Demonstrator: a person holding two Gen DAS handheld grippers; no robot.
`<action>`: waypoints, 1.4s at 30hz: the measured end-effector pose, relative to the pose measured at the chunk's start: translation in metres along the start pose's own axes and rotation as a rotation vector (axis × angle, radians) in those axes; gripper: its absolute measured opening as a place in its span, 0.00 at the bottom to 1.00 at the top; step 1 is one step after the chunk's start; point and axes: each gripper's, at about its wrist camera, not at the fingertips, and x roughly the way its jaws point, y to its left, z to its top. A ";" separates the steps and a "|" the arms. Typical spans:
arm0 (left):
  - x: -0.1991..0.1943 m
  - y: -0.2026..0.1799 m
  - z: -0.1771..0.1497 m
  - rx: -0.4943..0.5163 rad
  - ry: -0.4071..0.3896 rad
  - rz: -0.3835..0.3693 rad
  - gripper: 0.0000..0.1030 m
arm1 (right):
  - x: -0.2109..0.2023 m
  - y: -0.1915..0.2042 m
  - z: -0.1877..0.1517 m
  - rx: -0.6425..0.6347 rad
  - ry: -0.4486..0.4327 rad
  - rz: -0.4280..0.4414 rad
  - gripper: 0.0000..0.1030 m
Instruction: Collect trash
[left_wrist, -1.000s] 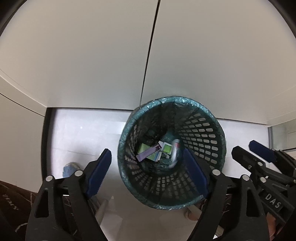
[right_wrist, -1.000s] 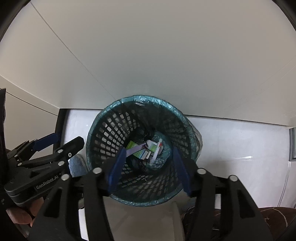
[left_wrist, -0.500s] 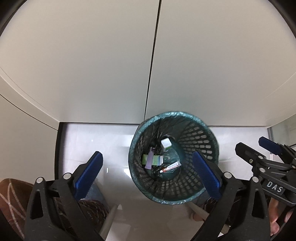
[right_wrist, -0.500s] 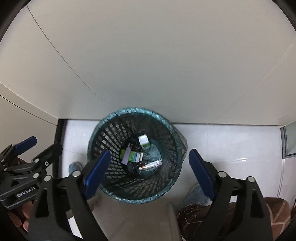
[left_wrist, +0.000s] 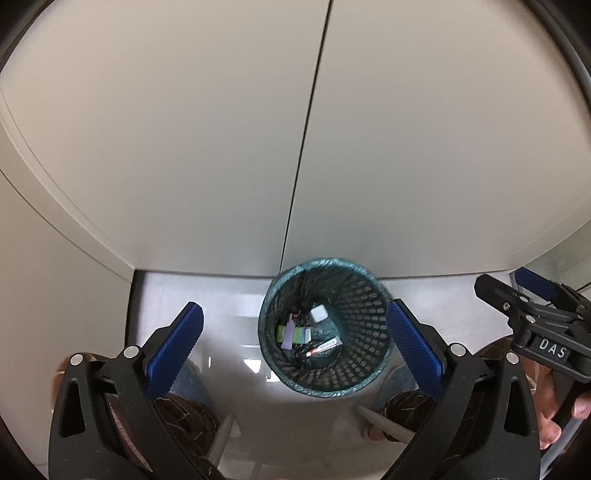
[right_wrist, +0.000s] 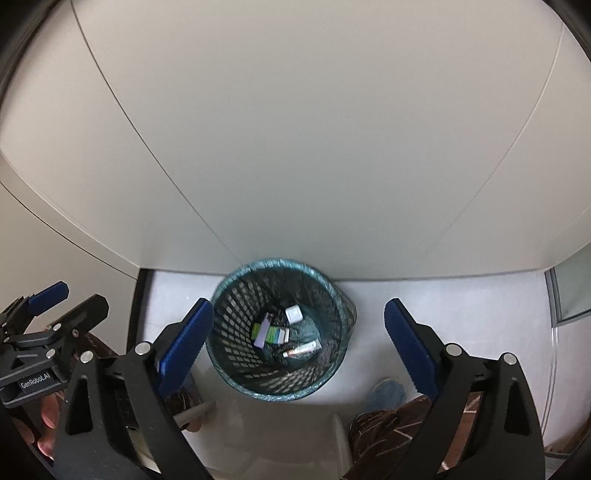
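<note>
Trash (right_wrist: 280, 334) lies in the basket (right_wrist: 236, 306); "DAS" right claw (right_wrist: 299, 328) and "GenRobot.AI" left claw (left_wrist: 293, 328) gape.

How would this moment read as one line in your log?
left gripper: open, empty | right gripper: open, empty | teal mesh wastebasket: upright on floor, holds small tube, cartons

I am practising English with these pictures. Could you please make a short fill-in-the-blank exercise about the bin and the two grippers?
1. The trash lies inside a mesh bin lined with a ____ bag.
2. Both the left gripper and the right gripper are ____ and hold nothing.
3. The small white box lies ____ the bin.

Missing words: green; open; inside
</note>
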 end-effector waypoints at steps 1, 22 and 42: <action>-0.009 -0.001 0.002 0.004 -0.012 -0.001 0.94 | -0.009 0.001 0.002 -0.005 -0.016 -0.001 0.87; -0.232 -0.024 0.078 0.032 -0.334 0.000 0.94 | -0.232 0.028 0.087 -0.113 -0.453 0.031 0.93; -0.265 -0.024 0.243 0.020 -0.404 0.061 0.94 | -0.268 0.048 0.236 -0.153 -0.491 -0.023 0.93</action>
